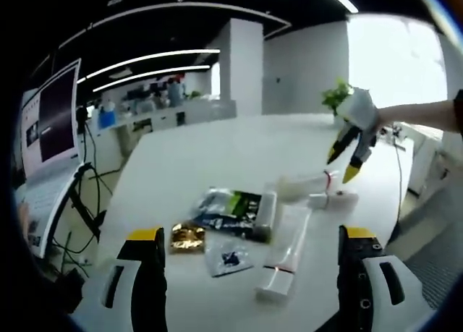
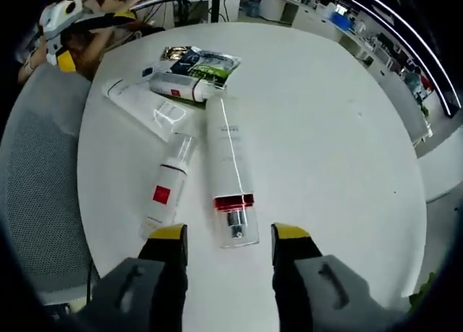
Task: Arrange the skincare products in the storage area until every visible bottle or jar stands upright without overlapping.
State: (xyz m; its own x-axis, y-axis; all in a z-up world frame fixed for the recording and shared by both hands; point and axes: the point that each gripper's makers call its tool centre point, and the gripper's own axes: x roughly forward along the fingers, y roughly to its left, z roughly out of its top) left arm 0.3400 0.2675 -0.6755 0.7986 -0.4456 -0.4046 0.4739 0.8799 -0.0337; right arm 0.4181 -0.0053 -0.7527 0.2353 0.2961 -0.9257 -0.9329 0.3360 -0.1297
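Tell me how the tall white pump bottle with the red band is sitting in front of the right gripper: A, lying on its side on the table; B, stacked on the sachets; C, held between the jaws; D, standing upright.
A: the tall white pump bottle lies flat on the white table, clear cap toward the open right gripper, jaws not touching it.

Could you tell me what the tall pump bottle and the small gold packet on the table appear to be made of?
The tall pump bottle looks like glossy white plastic or coated glass: a bright highlight runs along it, and a clear cap covers its pump past a red band. The small gold packet looks like metallic foil, judging by its crinkled, glinting surface.
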